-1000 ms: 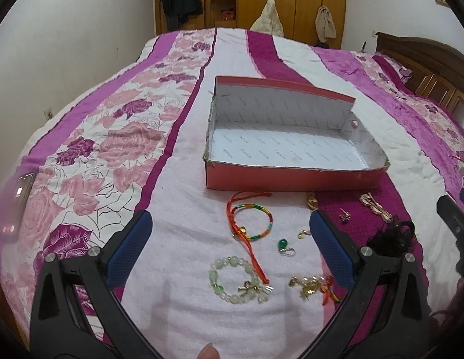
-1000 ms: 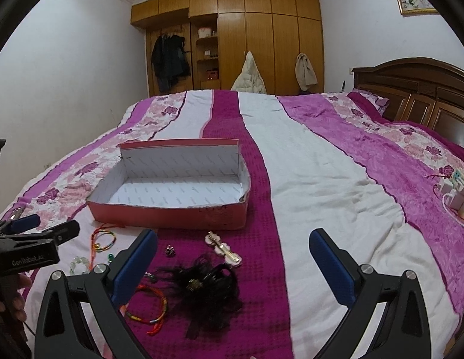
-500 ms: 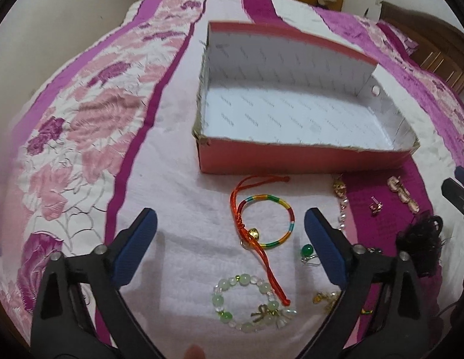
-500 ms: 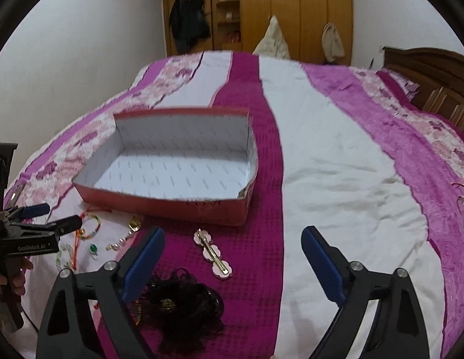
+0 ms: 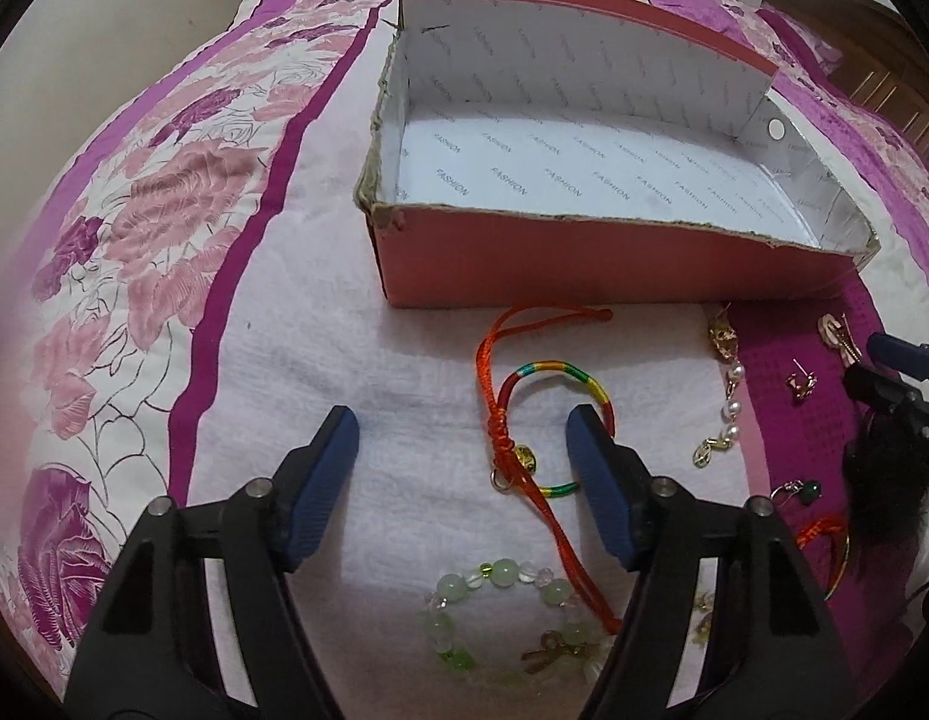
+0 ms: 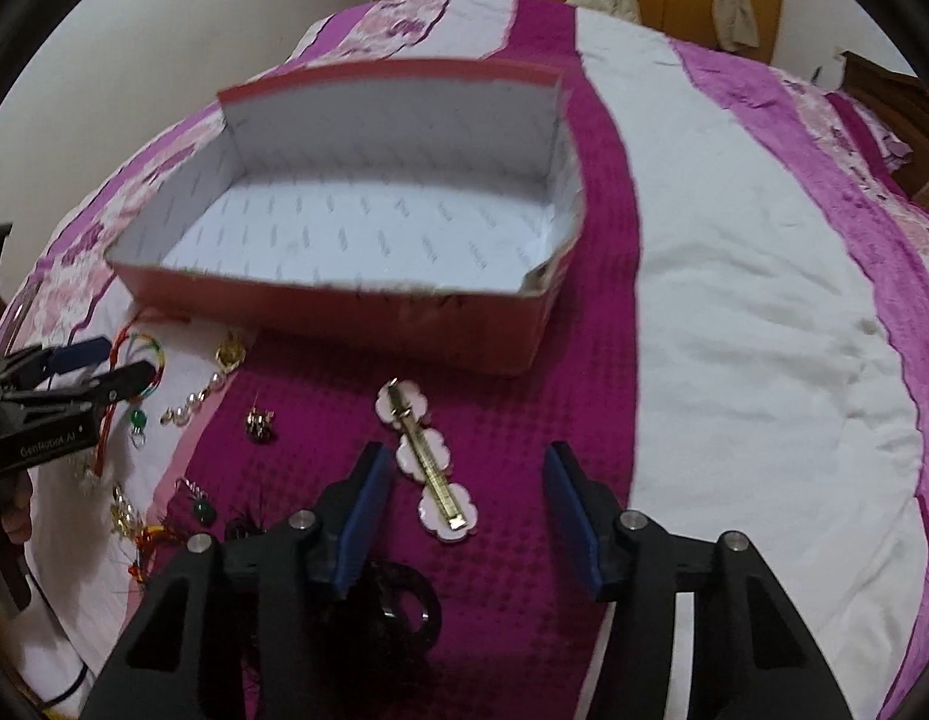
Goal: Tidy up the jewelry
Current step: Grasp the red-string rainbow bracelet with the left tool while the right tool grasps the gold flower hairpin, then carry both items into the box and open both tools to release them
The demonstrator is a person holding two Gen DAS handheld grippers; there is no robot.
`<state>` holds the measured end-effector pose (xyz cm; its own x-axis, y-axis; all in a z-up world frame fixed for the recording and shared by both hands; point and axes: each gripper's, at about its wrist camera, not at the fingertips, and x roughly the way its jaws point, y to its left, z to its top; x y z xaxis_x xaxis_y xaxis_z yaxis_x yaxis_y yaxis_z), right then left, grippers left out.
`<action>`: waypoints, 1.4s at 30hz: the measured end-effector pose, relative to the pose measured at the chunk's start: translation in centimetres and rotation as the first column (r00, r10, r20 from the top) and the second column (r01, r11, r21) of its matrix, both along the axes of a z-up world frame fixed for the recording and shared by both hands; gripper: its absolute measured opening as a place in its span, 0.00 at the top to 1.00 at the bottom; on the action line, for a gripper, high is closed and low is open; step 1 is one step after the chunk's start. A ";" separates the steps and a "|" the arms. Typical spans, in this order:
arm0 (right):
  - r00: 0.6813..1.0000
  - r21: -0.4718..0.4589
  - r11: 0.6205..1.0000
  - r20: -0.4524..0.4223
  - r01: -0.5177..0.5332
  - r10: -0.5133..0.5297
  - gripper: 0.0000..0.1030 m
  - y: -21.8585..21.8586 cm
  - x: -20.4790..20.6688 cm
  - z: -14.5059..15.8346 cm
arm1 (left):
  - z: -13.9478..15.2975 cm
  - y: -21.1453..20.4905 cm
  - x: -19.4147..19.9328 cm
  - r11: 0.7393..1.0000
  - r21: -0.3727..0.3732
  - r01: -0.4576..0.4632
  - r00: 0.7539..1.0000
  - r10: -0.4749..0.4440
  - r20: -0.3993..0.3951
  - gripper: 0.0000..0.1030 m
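My left gripper (image 5: 464, 429) is open over the rainbow bracelet (image 5: 560, 426). My right gripper (image 6: 464, 468) is open over the flower hair clip (image 6: 427, 461), near the red box (image 6: 344, 312).

**Jewelry Beside an Open Red Box**

Red box (image 5: 584, 264), white-lined, open on the bedspread. In front: red cord (image 5: 494, 396) crossing rainbow bangle (image 5: 560, 369); green bead bracelet (image 5: 500, 576) nearer; pearl chain (image 5: 731, 396); flower hair clip (image 6: 428, 462), flat, back side up.
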<state>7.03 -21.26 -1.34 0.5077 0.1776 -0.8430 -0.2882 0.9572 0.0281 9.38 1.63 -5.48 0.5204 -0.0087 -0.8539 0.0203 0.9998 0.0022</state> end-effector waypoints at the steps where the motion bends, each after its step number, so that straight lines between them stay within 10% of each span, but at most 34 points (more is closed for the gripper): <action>1: 1.000 -0.001 1.000 -0.003 -0.010 0.010 0.49 0.2 0.0 -0.2 | 0.0 0.0 0.0 1.000 0.000 0.001 1.000 -0.001 0.002 0.37; 5: 0.999 -0.007 1.000 -0.012 -0.030 0.030 0.54 0.6 0.0 -0.6 | 0.2 0.2 -0.1 1.000 -0.006 0.017 1.000 -0.017 0.017 0.47; 11: 0.999 0.012 0.999 -0.006 -0.050 0.050 0.75 1.0 0.0 -0.9 | 0.8 0.3 -0.6 0.999 -0.007 0.036 0.999 -0.035 0.032 0.94; 42: 0.989 0.090 0.996 0.146 -0.020 0.007 0.80 0.2 -4.6 5.9 | 9.9 -0.2 -3.2 0.988 -0.092 0.128 0.971 -0.105 0.214 0.96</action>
<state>2.39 -21.03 4.60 0.6207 0.2581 -0.7403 -0.3087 0.9484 0.0718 6.19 1.47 4.43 0.6763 -0.1634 -0.7183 0.1469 0.9854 -0.0859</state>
